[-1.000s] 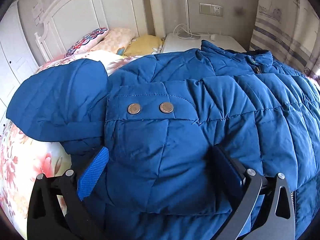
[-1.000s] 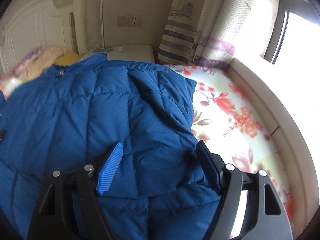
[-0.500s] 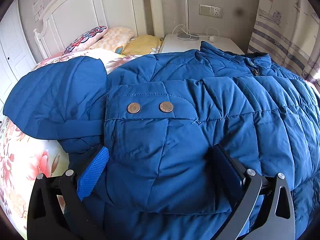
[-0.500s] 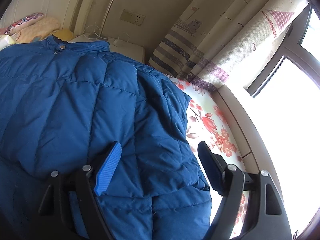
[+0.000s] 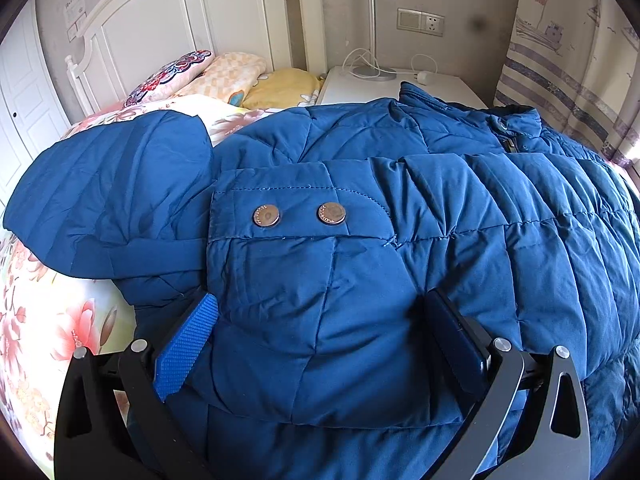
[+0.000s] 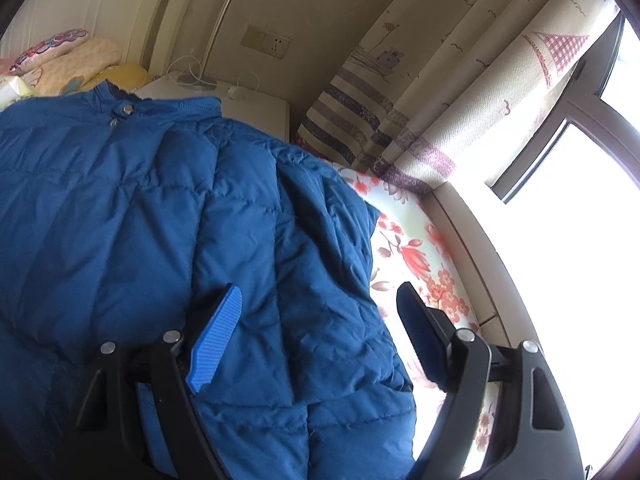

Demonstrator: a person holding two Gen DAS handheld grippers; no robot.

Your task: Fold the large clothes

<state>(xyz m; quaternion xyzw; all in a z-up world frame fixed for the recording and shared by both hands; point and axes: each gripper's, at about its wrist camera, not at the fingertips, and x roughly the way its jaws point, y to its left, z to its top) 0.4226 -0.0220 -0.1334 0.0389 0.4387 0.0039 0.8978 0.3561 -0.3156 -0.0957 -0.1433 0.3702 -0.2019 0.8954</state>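
A large blue quilted down jacket [image 5: 400,208] lies spread on the bed, collar toward the nightstand. One sleeve is folded across its front, and the cuff with two metal snaps [image 5: 298,214] faces me. My left gripper [image 5: 320,320] is open, its fingers on either side of that cuff. The hood [image 5: 116,192] lies to the left. In the right wrist view the jacket [image 6: 160,220] fills the left. My right gripper [image 6: 320,312] is open over the jacket's right edge, holding nothing.
The floral bedsheet [image 6: 416,256] shows right of the jacket, with the bed's edge and a window [image 6: 580,200] beyond. Pillows [image 5: 224,76] lie by the white headboard [image 5: 180,28]. A white nightstand [image 5: 400,84] with a lamp stands behind the collar. Curtains [image 6: 440,100] hang at right.
The left gripper has stayed put around the cuff. The right gripper has swung right and tilted, now looking toward the curtain and window, still open.
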